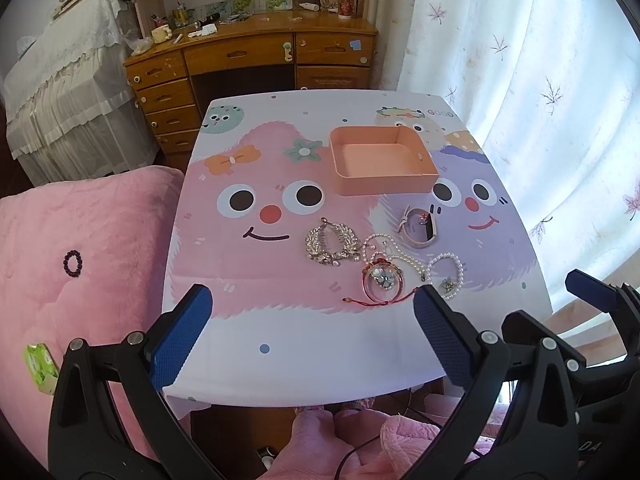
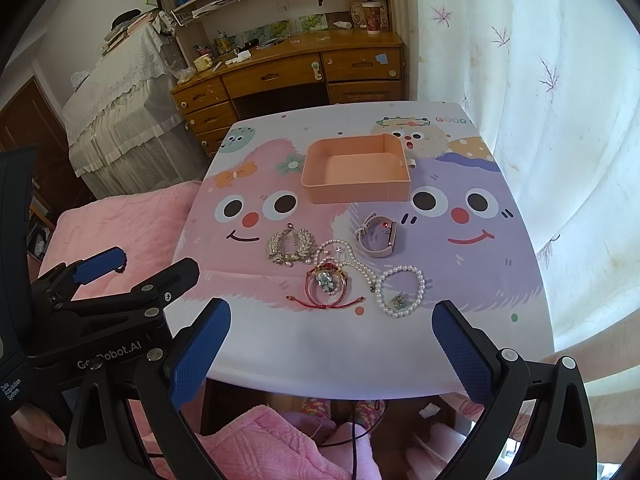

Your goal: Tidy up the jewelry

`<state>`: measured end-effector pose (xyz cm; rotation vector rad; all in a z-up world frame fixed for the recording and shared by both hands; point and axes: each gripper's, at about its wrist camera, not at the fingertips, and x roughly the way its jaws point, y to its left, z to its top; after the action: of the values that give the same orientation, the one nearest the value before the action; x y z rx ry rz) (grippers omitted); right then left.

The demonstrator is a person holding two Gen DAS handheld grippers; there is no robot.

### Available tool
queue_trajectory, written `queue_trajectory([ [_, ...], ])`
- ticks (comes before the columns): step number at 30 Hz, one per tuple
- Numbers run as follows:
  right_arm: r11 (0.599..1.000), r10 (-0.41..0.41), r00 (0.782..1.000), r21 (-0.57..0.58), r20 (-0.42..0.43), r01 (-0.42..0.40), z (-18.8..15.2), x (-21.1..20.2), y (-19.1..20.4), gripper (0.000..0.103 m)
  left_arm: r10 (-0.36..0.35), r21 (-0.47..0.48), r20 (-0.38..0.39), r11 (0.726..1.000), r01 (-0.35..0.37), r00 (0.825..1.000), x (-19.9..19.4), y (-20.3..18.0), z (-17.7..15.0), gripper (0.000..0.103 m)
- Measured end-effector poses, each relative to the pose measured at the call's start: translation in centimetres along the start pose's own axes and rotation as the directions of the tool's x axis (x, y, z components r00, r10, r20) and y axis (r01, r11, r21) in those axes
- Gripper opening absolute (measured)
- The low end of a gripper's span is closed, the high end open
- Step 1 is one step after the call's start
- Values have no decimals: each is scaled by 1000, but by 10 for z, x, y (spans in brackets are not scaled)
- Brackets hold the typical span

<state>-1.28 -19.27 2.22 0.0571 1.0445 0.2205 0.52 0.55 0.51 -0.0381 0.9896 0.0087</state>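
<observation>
Both claws gape wide, holding nothing: left gripper point(image 1: 312, 332) low in its frame, right gripper point(image 2: 332, 344) likewise. Scanning left to right across the table point(image 1: 280, 340): leaf-shaped hair clip point(image 1: 330, 246) at centre, red cord bracelet point(image 1: 380, 280), pearl necklace point(image 1: 394, 252), pearl bracelet point(image 1: 446, 274), and the watch point(image 1: 418, 226) just above them. Orange tray point(image 1: 382, 160), upper centre, holds nothing. Jewelry sits just ahead of the fingertips, untouched; the left gripper's right pad overlaps the cord's end in frame.
</observation>
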Motion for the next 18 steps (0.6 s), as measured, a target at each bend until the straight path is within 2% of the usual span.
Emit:
queue_trajectory([
  [18, 1000, -7, 1000, -4, 2, 7, 1, 2, 1, 102, 0, 0, 1, 1000, 0, 1000, -1, 1, 0, 100],
])
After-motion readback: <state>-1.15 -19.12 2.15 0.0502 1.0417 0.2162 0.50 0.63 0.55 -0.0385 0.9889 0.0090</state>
